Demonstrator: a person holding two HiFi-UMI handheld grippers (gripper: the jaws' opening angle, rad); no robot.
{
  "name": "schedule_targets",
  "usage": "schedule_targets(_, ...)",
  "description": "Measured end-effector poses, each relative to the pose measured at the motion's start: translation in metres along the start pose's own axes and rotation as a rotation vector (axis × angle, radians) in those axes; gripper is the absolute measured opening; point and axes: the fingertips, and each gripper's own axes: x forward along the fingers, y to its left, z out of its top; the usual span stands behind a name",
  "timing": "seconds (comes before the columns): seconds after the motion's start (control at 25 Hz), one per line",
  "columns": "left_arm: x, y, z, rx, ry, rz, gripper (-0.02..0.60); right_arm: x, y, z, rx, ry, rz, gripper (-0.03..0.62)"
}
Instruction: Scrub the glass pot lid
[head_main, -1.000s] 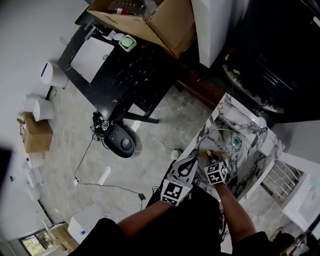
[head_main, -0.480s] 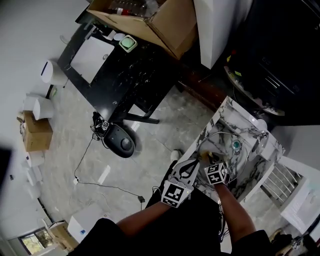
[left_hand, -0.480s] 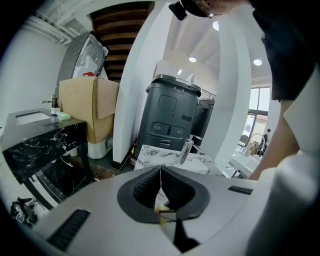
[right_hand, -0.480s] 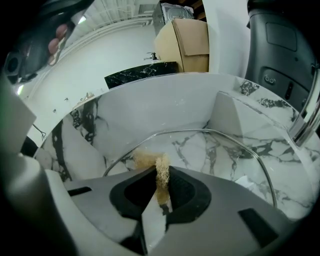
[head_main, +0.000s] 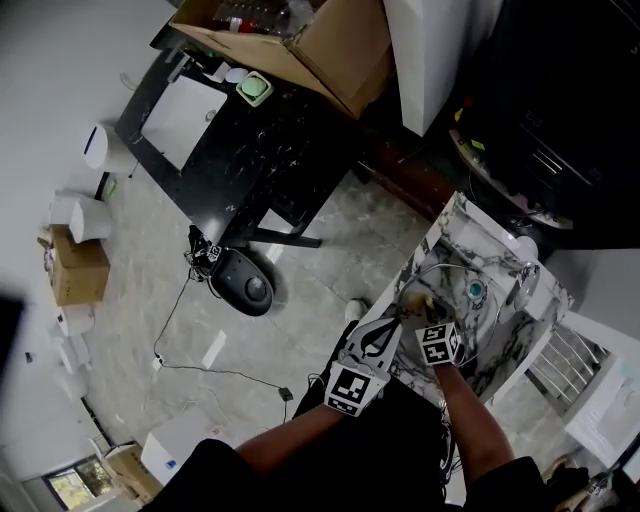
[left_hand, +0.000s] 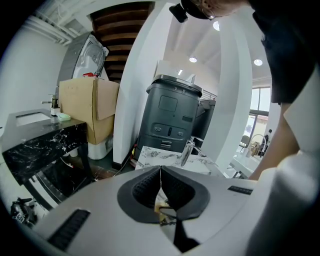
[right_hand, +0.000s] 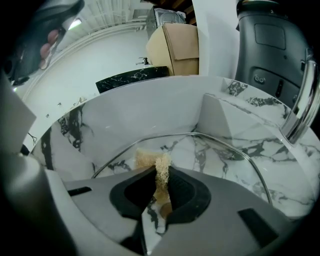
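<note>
The glass pot lid (head_main: 452, 288) leans tilted inside a white marble sink (head_main: 505, 335). In the right gripper view its metal rim arcs over the glass pot lid (right_hand: 215, 157). My right gripper (right_hand: 161, 175) is shut on a tan scrub sponge (right_hand: 150, 160), which is pressed against the glass. From the head view the right gripper (head_main: 426, 312) is over the basin and the left gripper (head_main: 392, 322) is at the sink's near edge. The left gripper (left_hand: 160, 172) has its jaws together, with a strip of the lid's rim (left_hand: 167, 214) between them lower down.
A chrome faucet (right_hand: 300, 107) stands at the sink's right side, and a teal drain plug (head_main: 474, 289) sits in the basin. A black marble table (head_main: 240, 150), a cardboard box (head_main: 300, 40) and a robot vacuum (head_main: 245, 287) are on the left. A dark grey bin (left_hand: 172, 115) stands behind the sink.
The right gripper and its sponge have shifted slightly across the lid. The left gripper has stayed where it was.
</note>
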Motion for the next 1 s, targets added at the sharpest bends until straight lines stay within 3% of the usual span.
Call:
schedule_targets(0.48, -0.002, 0.002, 0.0, 0.005, 0.018, -0.015, 0.017, 0.007, -0.016, 0.011, 0.015, -0.014, -0.027, 0.061)
schedule_targets(1.0, -0.002, 0.005, -0.001, -0.014, 0.028, -0.025, 0.017, 0.011, -0.046, 0.01, 0.105, -0.025, -0.072, 0.061)
